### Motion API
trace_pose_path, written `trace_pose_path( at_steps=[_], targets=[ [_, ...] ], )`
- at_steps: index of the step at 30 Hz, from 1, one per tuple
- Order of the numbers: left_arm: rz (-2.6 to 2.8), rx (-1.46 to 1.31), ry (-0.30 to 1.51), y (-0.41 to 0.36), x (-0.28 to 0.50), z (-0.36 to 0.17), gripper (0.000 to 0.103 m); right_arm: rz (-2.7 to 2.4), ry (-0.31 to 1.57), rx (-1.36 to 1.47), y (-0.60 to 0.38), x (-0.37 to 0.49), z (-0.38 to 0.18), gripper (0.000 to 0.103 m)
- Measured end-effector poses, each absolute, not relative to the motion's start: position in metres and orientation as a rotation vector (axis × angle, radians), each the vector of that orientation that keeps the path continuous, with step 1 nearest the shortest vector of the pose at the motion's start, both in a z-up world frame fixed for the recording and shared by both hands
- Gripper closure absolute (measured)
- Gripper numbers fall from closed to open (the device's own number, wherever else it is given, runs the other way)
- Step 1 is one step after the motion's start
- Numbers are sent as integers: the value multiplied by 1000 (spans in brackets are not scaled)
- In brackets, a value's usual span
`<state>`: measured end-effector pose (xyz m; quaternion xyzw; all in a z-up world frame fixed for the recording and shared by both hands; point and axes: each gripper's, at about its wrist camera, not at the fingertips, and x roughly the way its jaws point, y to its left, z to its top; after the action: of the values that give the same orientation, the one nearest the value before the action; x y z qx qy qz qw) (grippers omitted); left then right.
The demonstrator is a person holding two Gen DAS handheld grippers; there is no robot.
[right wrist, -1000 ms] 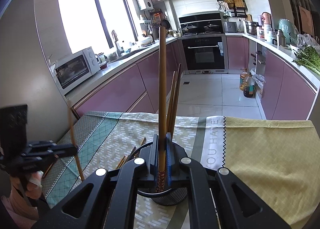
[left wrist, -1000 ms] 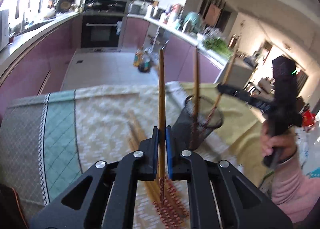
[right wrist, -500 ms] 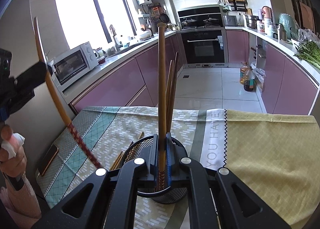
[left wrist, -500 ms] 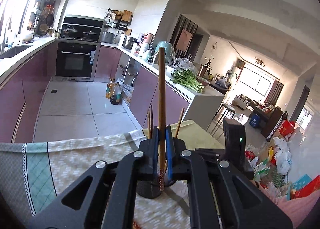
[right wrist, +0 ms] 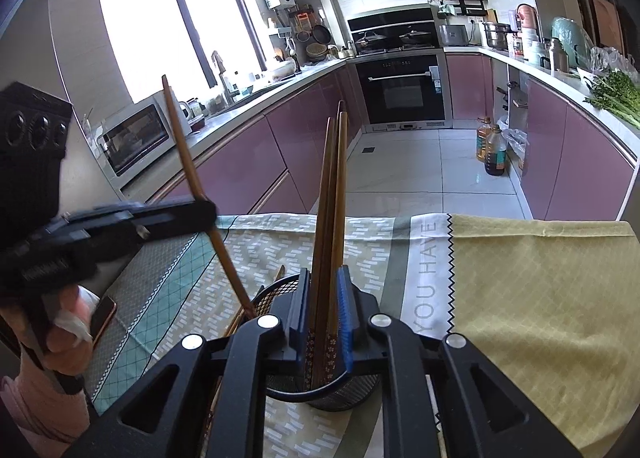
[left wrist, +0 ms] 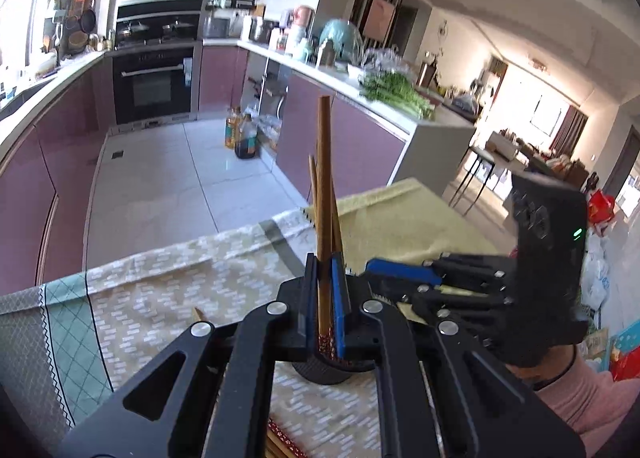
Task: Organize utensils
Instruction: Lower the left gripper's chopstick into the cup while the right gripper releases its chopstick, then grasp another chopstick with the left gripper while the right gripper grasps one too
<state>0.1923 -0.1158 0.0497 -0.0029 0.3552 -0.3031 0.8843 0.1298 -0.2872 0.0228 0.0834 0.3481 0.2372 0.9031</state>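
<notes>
I was working in a home kitchen. Mauve cabinets (right wrist: 256, 162) ran along both sides under pale worktops, with a built-in oven (right wrist: 404, 88) and hob at the far end. On the left worktop sat a microwave (right wrist: 134, 138) and a sink tap (right wrist: 218, 66) under a big window (right wrist: 176, 30). Greens (left wrist: 394, 92) lay on the right worktop, oil bottles (right wrist: 490, 146) stood on the tiled floor. Near me was a table with a patterned cloth (right wrist: 520, 278). Far right, a living room (left wrist: 532, 138) opened out.

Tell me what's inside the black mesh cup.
Three wooden chopsticks stand in the mesh cup, leaning on its rim between the right gripper's fingers. The gripper covers the cup's bottom.
</notes>
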Motion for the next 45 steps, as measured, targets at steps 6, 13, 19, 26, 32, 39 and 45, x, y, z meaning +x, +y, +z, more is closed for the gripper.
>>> trace_pose_path(
  at_steps=[6, 13, 19, 26, 32, 39, 45],
  targets=[
    [-573, 31, 765, -118, 198, 27, 58, 491, 698, 185, -289, 123, 27, 78],
    [-508, -2, 692, -89, 171, 21, 52, 519, 655, 181, -289, 107, 37, 71],
    [-430, -9, 642, -53, 137, 14, 39, 631, 621, 136, -272, 72, 43, 68],
    [-319, 25, 718, -24, 112, -27, 30, 724, 775, 64, -224, 54, -3, 67],
    [-276, -36, 834, -4, 104, -71, 27, 705, 935, 54, -189, 73, -54, 77],
    [-245, -37, 866, -2, 97, -90, 23, 646, 967, 52, -179, 90, -70, 81],
    [-264, -32, 877, -7, 93, -93, 23, 622, 988, 90, -185, 91, -72, 90]
  ],
)
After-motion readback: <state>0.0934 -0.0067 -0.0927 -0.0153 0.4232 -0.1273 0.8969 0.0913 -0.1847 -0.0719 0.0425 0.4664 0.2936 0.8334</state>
